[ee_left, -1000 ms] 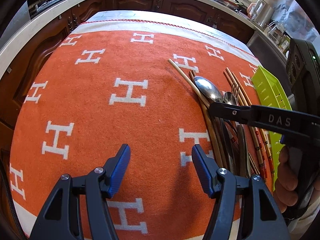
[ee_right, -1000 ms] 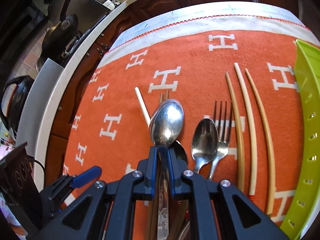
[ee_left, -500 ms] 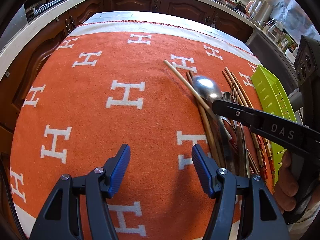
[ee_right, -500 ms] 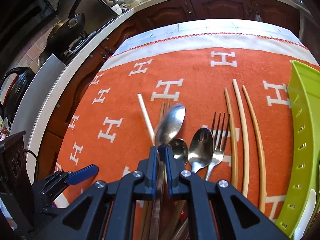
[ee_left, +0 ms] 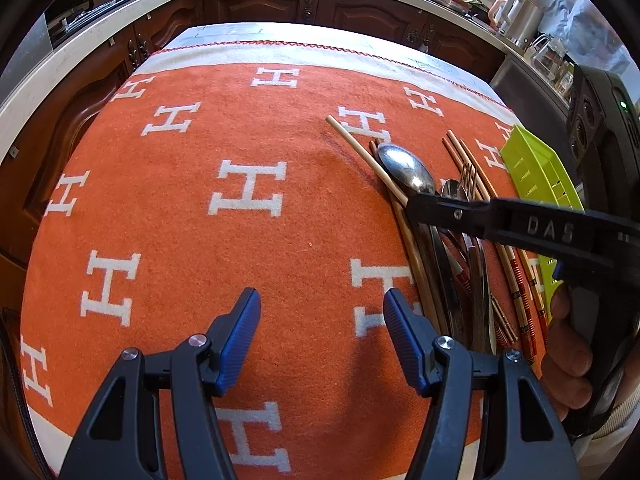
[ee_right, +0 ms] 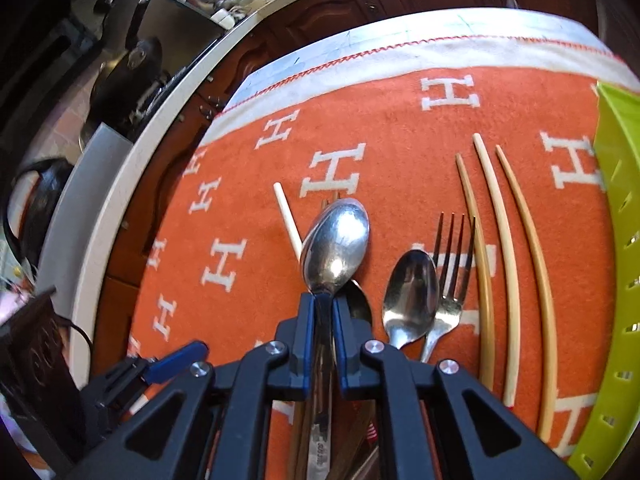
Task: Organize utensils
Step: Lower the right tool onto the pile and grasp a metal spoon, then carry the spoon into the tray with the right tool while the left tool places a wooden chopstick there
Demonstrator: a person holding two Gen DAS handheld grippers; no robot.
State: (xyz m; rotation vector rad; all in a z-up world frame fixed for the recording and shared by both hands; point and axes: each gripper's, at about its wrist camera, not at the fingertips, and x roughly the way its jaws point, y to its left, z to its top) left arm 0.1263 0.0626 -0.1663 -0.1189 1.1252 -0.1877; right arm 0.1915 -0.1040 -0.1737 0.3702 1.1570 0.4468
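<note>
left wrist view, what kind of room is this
Most likely a home kitchen: dark wood cabinets under a pale countertop, a kettle by the window, and a frying pan on the stove.

Orange blanket (ee_left: 248, 248) patterned with white H letters (ee_left: 248, 194), cream border and red stitched edge (ee_left: 280, 44) — covering the table. Beyond it, dark wooden cabinets (ee_left: 260, 2) under a pale countertop (ee_left: 100, 24). Left in the right wrist view — a black frying pan (ee_right: 132, 68) and a dark kettle (ee_right: 36, 208). Far right, a white kettle (ee_left: 516, 10) and glass jars (ee_left: 552, 56).
</note>
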